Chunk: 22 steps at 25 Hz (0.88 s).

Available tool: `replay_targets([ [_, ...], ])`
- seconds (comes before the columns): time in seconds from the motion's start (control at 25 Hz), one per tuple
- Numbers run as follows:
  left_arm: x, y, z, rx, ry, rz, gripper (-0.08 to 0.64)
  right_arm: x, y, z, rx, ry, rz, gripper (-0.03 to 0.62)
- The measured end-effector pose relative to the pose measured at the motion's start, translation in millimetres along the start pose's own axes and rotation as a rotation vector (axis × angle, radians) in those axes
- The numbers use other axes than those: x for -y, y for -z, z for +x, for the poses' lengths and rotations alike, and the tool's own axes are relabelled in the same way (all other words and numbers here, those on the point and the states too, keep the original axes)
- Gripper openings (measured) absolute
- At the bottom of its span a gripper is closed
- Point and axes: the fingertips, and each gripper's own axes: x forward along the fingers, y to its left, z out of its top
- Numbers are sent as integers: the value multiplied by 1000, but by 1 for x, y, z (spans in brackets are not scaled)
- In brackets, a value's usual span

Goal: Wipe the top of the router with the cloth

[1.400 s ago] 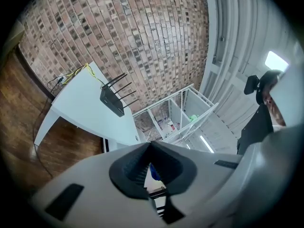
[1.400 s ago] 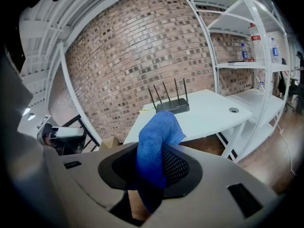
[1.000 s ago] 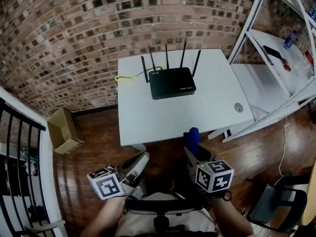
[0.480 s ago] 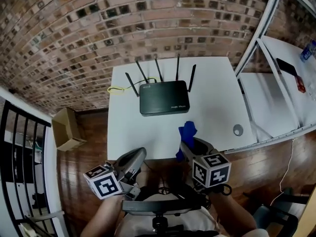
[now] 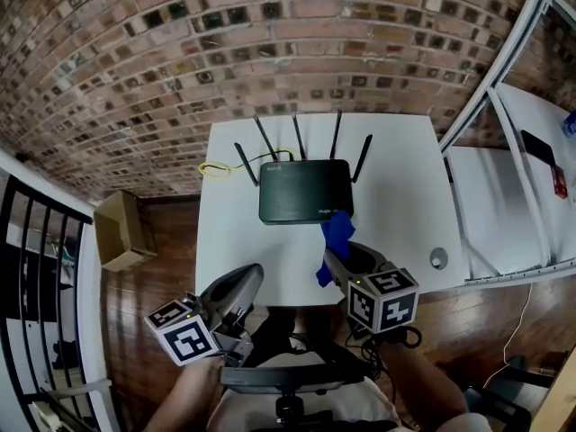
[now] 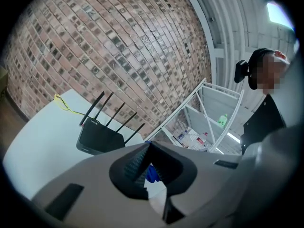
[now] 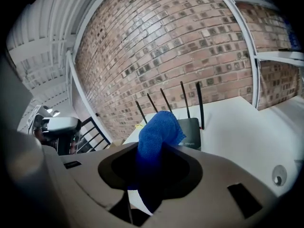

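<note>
The black router (image 5: 304, 190) with several upright antennas lies flat at the back middle of the white table (image 5: 396, 178). My right gripper (image 5: 336, 256) hangs over the table's front part, shut on a blue cloth (image 5: 335, 238) that sticks up out of its jaws. In the head view the cloth's top overlaps the router's front right corner. The right gripper view shows the cloth (image 7: 159, 129) with the router (image 7: 191, 137) just behind it. My left gripper (image 5: 251, 277) hovers at the table's front edge, shut and holding nothing. In its own view, my left gripper (image 6: 148, 145) faces the router (image 6: 99, 139).
A white shelving rack (image 5: 504, 124) stands right of the table. A yellow cable (image 5: 214, 167) runs off the router's left. A round cap (image 5: 438, 258) sits in the table's front right. A cardboard box (image 5: 121, 232) and black railing (image 5: 36, 268) are at the left, a brick wall behind.
Both grippers have moved forward from in front of the table to over its front edge. The blue cloth has come up to the router's front corner.
</note>
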Motion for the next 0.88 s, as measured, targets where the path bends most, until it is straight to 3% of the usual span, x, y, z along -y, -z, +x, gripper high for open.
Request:
replay_targets([
  [0.12,-26,-12,6,-38,9,-2,8,2,-14,21,-2,43,5,143],
  [0.36,-62,-53,20,-81,102,-3,8,-2,-45,62,13,124,21,143],
  [0.64,-76,-68,28,-110,165,-14,8,1,-77,82,35,124,-6,143],
  [0.88,-75,-68,50,-110,163,-11,8,45,-107,101,38,123,-20,143],
])
